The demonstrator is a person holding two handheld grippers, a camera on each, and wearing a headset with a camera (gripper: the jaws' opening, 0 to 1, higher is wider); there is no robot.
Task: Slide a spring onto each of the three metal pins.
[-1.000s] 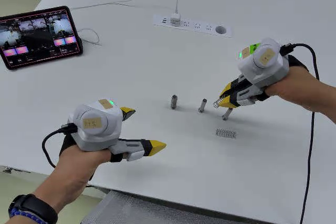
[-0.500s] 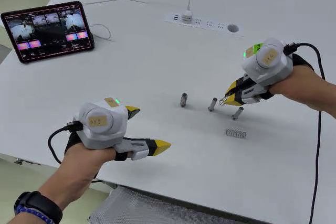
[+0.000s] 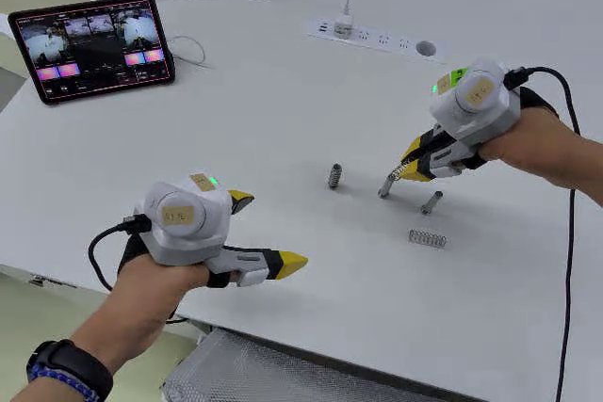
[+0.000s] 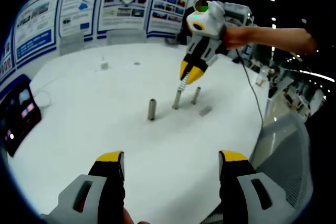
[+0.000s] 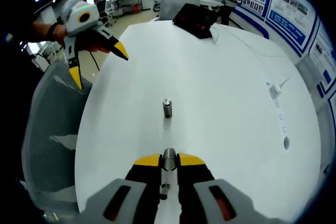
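On the white table (image 3: 236,110), every position below is given from the middle pin (image 3: 385,187). The tablet (image 3: 94,44) lies far to the left and beyond, with its screen lit. The power strip (image 3: 372,37) lies well beyond, with a white plug (image 3: 341,24) seated at its left end. The left gripper (image 3: 266,231) is held well to the near left, close to the table's front edge, with its jaws spread wide and nothing between them. The right gripper (image 3: 410,163) hangs just above and to the right, its tips angled down toward the pin and its jaws pinching the held spring (image 5: 168,158). The free end of that spring reaches the pin's top; whether it has passed over the top cannot be told. The left pin (image 3: 334,176) stands near on the left, with the fitted spring (image 5: 167,109) around its shaft. The right pin (image 3: 431,202) stands near on the right, bare. The loose spring (image 3: 427,238) lies flat to the near right, just in front of the right pin and apart from it.
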